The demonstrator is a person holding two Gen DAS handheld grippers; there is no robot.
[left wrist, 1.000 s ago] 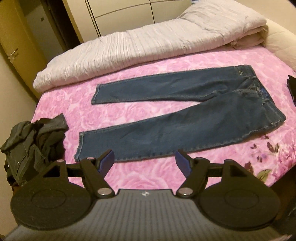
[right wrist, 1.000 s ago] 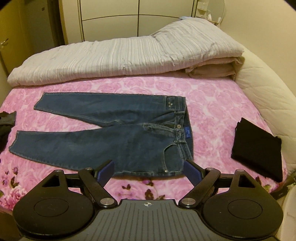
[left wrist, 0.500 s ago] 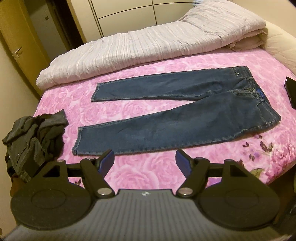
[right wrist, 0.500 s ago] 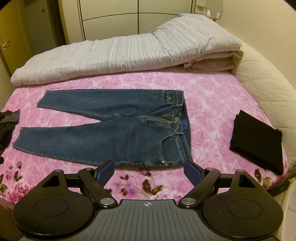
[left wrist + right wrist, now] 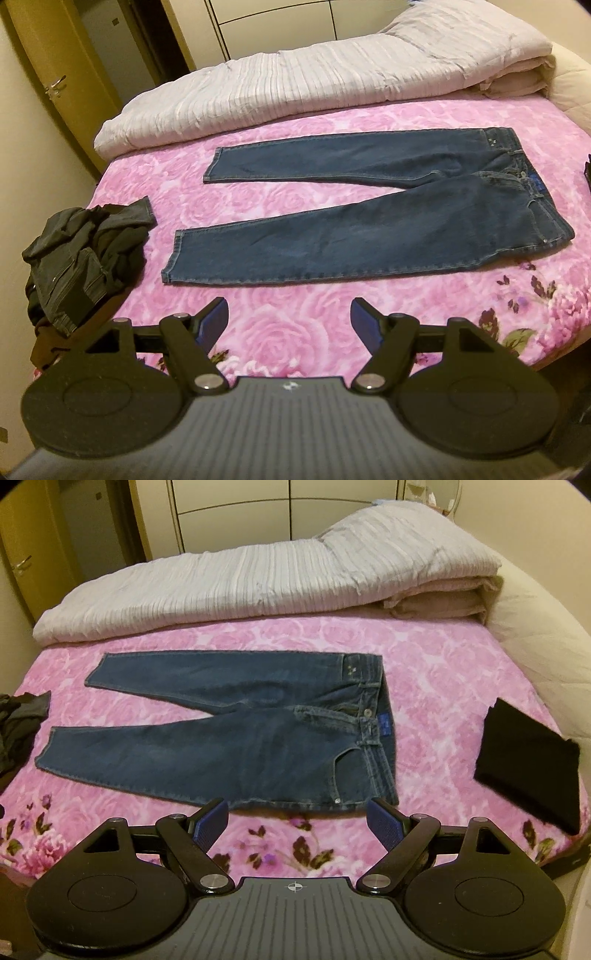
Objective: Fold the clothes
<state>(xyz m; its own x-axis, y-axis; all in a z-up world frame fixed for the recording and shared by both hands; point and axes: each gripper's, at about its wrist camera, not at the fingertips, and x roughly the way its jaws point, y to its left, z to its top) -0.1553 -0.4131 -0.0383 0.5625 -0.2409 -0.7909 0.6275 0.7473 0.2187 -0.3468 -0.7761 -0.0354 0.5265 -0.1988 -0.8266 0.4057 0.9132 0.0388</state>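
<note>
Left wrist view: the left gripper (image 5: 288,319) is held above the near edge of the bed (image 5: 295,339), its blue-padded fingers (image 5: 214,317) spread wide with nothing between them. Beyond it, a pair of jeans (image 5: 369,236) is laid flat on the pink floral cover, legs splayed in a V, cuffs to the left, waistband to the right. A crumpled heap of dark clothes (image 5: 85,251) is seen at the left edge of the bed, just beside the near cuff. A rolled white duvet (image 5: 314,81) lies along the far side.

Right wrist view: the right gripper (image 5: 297,818) is likewise held spread and empty, close above the near hip of the jeans (image 5: 240,746). A black garment, neatly folded (image 5: 528,768), is seen near the right edge, well apart from the jeans.

Risks are judged as follows. With the legs lying apart, a fold could end up skewed if the two ends are lifted unevenly. Denim is stiff and heavy, so a pinch on one layer only could slip, or the cover could be caught along with it. The near cuff could be dragged into the dark heap.
</note>
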